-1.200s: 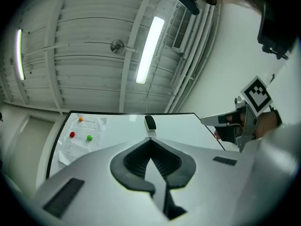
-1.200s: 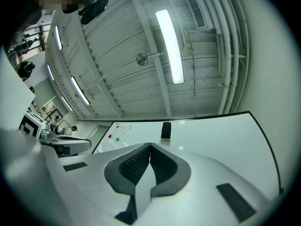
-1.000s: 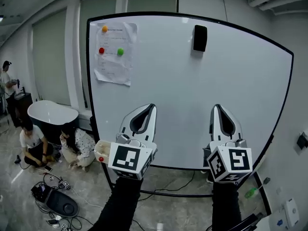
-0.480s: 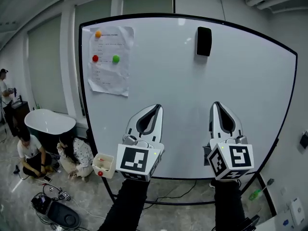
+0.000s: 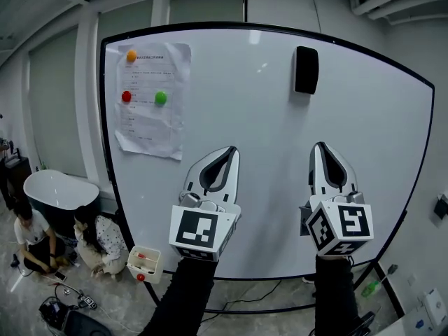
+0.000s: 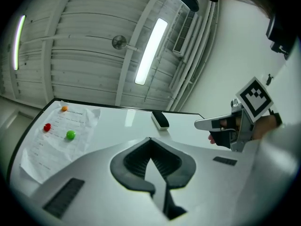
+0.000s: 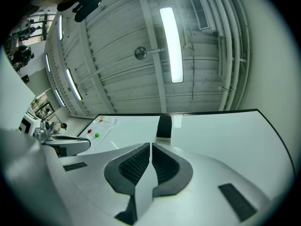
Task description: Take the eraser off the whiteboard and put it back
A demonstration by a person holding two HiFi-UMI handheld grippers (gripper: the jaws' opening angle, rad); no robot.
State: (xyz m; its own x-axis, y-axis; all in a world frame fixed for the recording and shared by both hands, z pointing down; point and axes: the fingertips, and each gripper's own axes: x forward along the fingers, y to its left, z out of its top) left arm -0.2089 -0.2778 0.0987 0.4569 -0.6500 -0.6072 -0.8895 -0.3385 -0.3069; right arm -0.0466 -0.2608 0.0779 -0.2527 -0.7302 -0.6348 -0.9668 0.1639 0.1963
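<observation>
Nearest, the left tongs (image 6: 149, 139) are clenched, tips pressed together with nothing between them. The right tongs (image 7: 150, 145) beside them are likewise clenched and empty. Both slant upward toward the whiteboard (image 5: 266, 138) just beyond them. The black eraser (image 5: 306, 69) sits upright on the board, high above the right tongs and slightly to their left, well apart from both pairs of tips. Up and to the left of the left tongs hangs a sheet of paper (image 5: 150, 117), pinned by an orange magnet (image 5: 131, 56), a red magnet (image 5: 127, 96) and a green magnet (image 5: 161, 97). Farther off, below and left of the left tongs, two people (image 5: 94, 233) crouch on the floor (image 5: 21, 285) beside a white bathtub (image 5: 59, 184).
</observation>
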